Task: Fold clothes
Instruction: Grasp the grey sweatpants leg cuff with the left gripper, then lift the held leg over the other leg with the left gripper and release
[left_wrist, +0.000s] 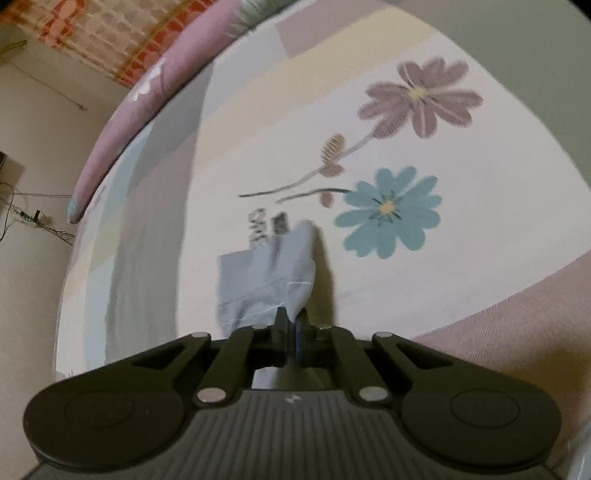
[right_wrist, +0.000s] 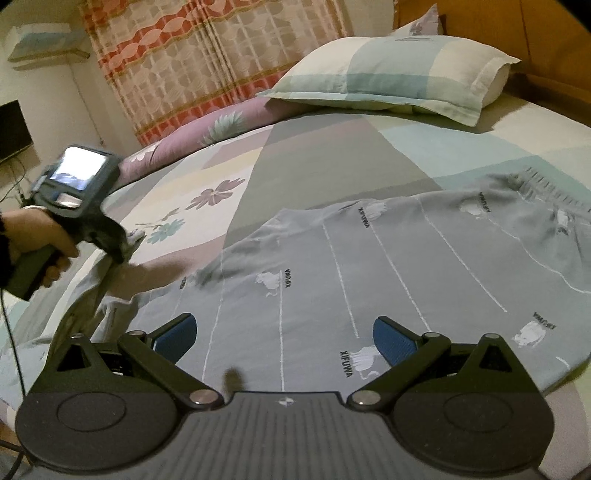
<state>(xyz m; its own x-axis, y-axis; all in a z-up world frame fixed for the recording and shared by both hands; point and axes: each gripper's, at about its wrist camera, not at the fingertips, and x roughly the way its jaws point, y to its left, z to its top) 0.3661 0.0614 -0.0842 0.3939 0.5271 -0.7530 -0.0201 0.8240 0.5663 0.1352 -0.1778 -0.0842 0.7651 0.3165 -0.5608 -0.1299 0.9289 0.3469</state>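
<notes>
A grey garment (right_wrist: 388, 258) with thin white stripes and small printed animals lies spread over the bed. My left gripper (left_wrist: 291, 319) is shut on one corner of it (left_wrist: 266, 273), and the pinched cloth rises off the sheet. In the right wrist view a hand holds that left gripper (right_wrist: 123, 247) at the left, with the cloth hanging from it. My right gripper (right_wrist: 284, 338) hovers open over the near part of the garment, its blue pads (right_wrist: 391, 341) wide apart with nothing between them.
The bed sheet (left_wrist: 461, 229) has pastel patches and printed flowers. A pillow (right_wrist: 388, 77) lies at the head, a rolled lilac quilt (right_wrist: 207, 125) along the far edge. Patterned curtains (right_wrist: 192, 55) hang behind; cables (left_wrist: 33, 218) lie on the floor at left.
</notes>
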